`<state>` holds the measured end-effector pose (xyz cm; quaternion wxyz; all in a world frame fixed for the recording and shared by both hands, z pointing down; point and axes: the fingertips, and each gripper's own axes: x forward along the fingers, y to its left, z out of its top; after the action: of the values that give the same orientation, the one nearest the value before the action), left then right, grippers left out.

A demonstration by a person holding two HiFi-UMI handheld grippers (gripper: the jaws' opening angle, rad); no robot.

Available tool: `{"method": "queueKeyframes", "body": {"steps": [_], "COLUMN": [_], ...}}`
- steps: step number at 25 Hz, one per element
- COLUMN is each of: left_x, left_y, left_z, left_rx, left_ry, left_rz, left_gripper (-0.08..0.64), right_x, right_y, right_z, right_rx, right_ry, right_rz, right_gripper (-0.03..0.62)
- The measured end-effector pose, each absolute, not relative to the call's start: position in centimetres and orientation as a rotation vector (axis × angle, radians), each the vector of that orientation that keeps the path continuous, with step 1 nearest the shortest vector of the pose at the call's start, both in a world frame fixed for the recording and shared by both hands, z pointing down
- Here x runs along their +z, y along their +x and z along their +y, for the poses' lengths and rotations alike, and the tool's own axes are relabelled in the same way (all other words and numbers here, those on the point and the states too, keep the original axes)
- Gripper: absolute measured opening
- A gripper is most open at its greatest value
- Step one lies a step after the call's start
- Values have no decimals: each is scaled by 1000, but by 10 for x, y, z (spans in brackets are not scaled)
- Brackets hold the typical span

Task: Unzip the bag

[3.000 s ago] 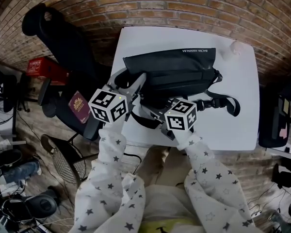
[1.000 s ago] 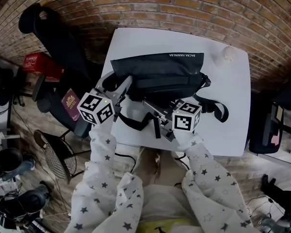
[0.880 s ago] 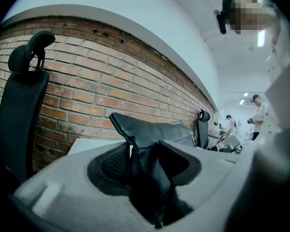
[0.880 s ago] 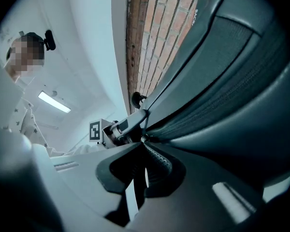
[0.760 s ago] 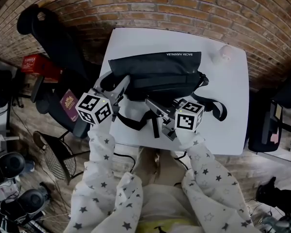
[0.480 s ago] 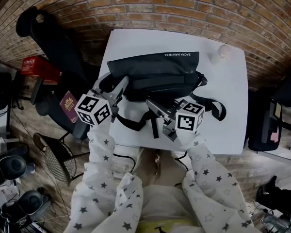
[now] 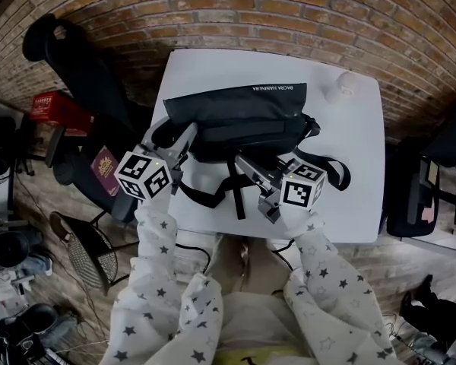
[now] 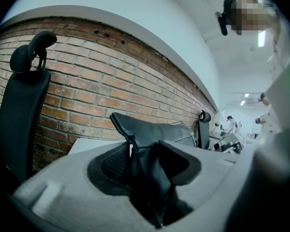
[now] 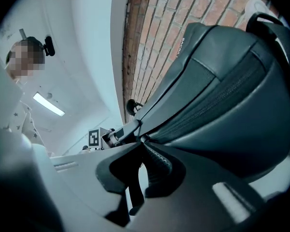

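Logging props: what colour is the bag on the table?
The bag is black, clearest in the head view.

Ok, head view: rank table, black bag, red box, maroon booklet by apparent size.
white table
black bag
red box
maroon booklet
Box and booklet lie farther off, so true sizes are unsure.

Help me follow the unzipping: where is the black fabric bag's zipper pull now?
The zipper pull is pinched in the right gripper's fingers on the black fabric bag's near edge, about midway along it in the head view, right of the left gripper.
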<state>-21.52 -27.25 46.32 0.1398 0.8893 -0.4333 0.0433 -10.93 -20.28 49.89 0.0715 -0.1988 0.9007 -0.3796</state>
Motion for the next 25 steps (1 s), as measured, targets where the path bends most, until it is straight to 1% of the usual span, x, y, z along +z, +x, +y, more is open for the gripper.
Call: {"method": "queueKeyframes", "body": {"steps": [25], "left_x": [461], "left_y": [-219], "left_z": [-273], "left_rx": [98], "left_ry": [2562], "left_rz": [-1298], "left_gripper": [187], "right_x": [496], "right_y": [-60], "right_z": [-214], "right_rx": [-1117], "right_ry": [-750], "right_rz": [2623], "right_gripper": [18]}}
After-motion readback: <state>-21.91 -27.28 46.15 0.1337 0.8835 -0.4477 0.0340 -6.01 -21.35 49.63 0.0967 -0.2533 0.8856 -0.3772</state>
